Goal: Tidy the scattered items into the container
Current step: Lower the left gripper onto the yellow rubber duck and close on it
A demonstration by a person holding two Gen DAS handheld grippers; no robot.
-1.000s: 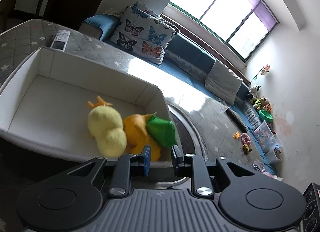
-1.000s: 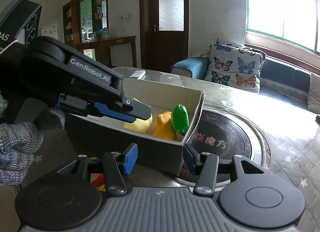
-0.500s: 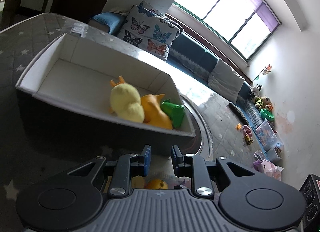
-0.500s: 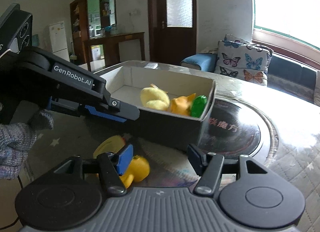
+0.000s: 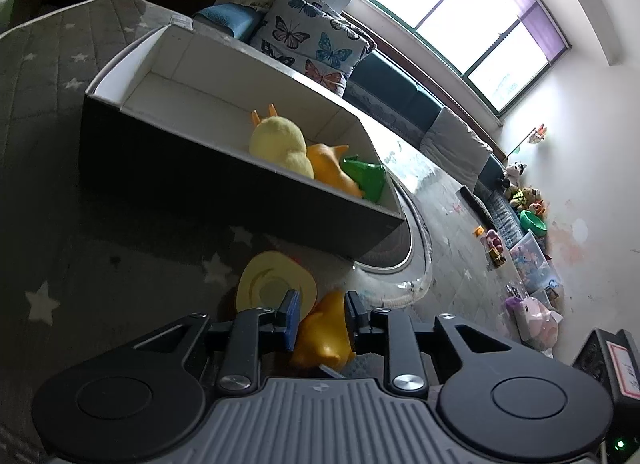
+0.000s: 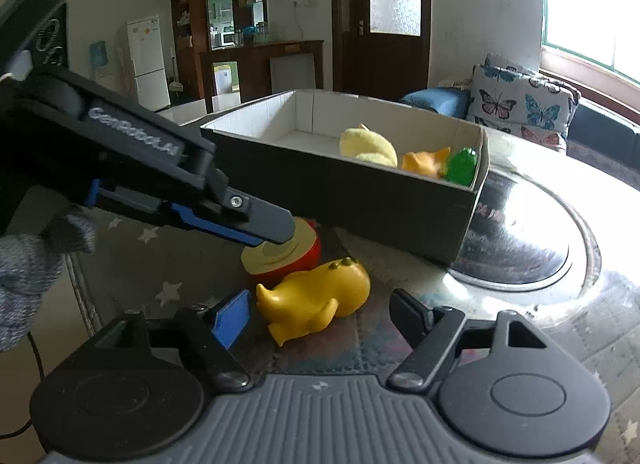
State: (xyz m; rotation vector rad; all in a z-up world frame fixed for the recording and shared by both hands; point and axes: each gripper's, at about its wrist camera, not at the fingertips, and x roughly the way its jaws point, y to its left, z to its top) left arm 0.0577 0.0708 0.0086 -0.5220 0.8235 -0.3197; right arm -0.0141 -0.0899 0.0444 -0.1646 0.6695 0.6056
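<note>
Just beside the box (image 6: 360,192) wall, the right gripper (image 6: 320,314) stands wide apart around the yellow toy (image 6: 316,298). The left gripper (image 5: 320,314) is narrowly apart above it, its tips hiding part of the halved fruit (image 6: 288,256).

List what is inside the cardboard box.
Inside the cardboard box, at its right end: a pale yellow plush toy, an orange toy and a green toy packed together. The near wall hides their lower parts and the floor beneath them.
</note>
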